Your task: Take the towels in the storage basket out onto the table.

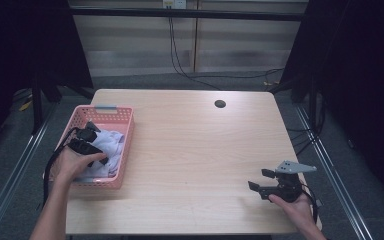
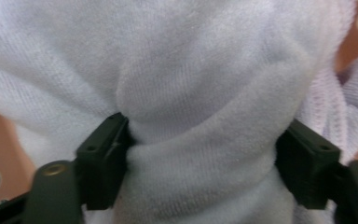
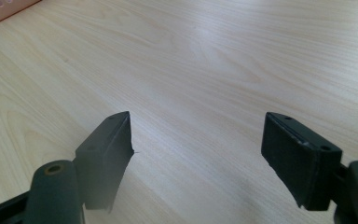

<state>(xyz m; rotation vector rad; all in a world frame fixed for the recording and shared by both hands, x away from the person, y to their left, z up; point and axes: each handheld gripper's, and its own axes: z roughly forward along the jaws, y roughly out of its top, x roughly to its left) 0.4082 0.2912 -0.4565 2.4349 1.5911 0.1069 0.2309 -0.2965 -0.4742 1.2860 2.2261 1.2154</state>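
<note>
So far the left claw (image 2: 200, 158) pinches a fold of the white towel (image 1: 106, 145), which lies in the pink basket (image 1: 128, 131); lifting it out remains. The right claw (image 3: 198, 158) waits wide over the desk (image 1: 195, 150).

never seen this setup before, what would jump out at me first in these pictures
The pink perforated plastic basket at the table's left edge, heaped with white terry-cloth towels, draws the eye first. The left claw is down in it, its jaws pressed on either side of a bunched fold of towel. Near the front right corner, the right claw rests open over the pale wooden table.
</note>
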